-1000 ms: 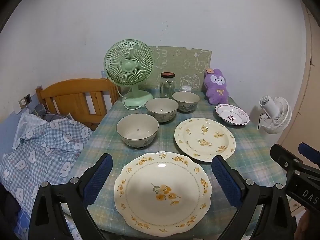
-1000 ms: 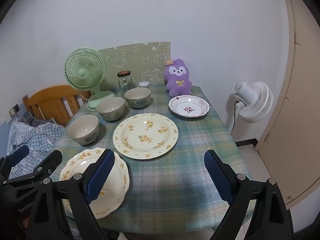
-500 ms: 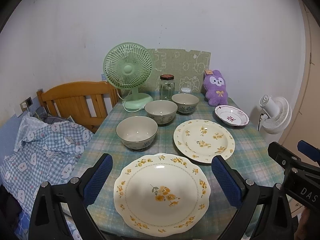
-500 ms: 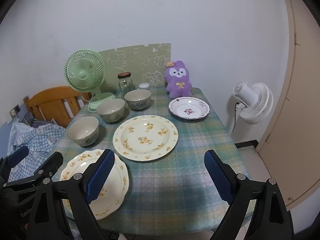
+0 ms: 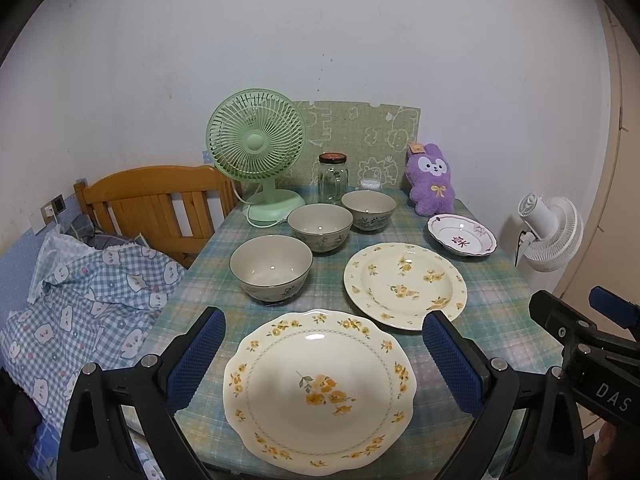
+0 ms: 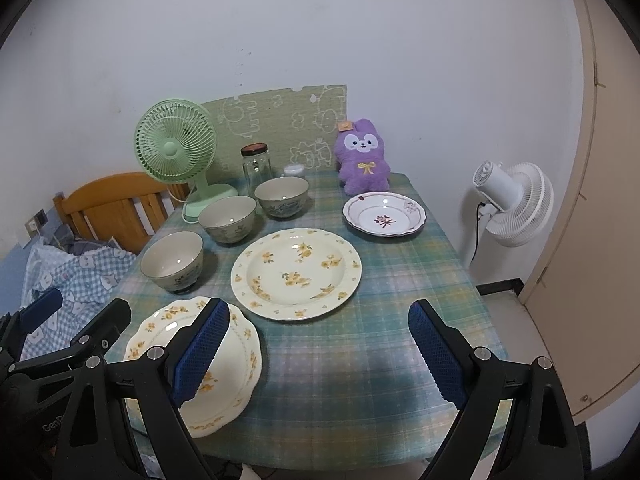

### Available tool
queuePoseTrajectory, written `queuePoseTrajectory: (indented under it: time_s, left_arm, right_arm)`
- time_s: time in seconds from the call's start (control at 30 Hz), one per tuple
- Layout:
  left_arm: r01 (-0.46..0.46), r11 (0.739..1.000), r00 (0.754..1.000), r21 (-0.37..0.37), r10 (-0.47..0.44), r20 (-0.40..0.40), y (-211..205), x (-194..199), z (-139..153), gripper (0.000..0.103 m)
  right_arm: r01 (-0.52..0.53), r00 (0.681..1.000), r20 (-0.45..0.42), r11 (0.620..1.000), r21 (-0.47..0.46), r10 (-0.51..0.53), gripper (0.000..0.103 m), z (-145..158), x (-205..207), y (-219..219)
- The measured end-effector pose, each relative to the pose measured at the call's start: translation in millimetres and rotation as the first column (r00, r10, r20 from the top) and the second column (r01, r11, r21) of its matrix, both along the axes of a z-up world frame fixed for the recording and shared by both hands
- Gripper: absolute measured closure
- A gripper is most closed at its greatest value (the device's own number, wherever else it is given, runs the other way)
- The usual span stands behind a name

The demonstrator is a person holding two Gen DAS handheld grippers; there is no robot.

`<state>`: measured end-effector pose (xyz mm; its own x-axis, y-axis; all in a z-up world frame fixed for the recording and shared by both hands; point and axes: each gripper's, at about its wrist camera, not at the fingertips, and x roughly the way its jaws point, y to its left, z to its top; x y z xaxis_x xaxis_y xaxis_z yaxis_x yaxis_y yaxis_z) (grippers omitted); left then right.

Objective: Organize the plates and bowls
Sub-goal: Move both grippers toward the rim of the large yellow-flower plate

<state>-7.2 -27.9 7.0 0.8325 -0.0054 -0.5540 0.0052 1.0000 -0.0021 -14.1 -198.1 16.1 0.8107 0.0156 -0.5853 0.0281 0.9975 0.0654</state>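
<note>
On the checked tablecloth (image 6: 384, 292) lie a scalloped yellow-flower plate (image 5: 320, 392) at the near edge, a round yellow-flower plate (image 5: 405, 285) behind it, and a small white plate with a red motif (image 5: 462, 235) at the far right. Three beige bowls stand in a diagonal row: near (image 5: 271, 269), middle (image 5: 320, 227), far (image 5: 369, 210). My left gripper (image 5: 324, 354) is open above the scalloped plate, holding nothing. My right gripper (image 6: 318, 344) is open above bare cloth, right of the scalloped plate (image 6: 224, 396).
A green desk fan (image 5: 256, 148), a glass jar (image 5: 333, 179) and a purple plush toy (image 5: 432, 180) stand along the table's back. A wooden chair (image 5: 152, 200) and checked bedding (image 5: 88, 296) are at the left. A white floor fan (image 6: 512, 204) stands right of the table.
Both grippers have drawn back and risen slightly, so the table sits a little lower in view. Nothing on the table has moved.
</note>
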Motion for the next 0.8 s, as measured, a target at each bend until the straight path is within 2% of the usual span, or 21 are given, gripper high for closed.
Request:
queuePoseTrajectory:
  time_s: [0.8]
  left_arm:
    - [-0.005,1.0,1.0,-0.009,0.005,-0.014,-1.3,4.6,-2.2,0.007]
  right_arm:
    - [-0.018,1.0,0.004,1.0,-0.013,0.018,0.01,-1.3,0.7,2.6]
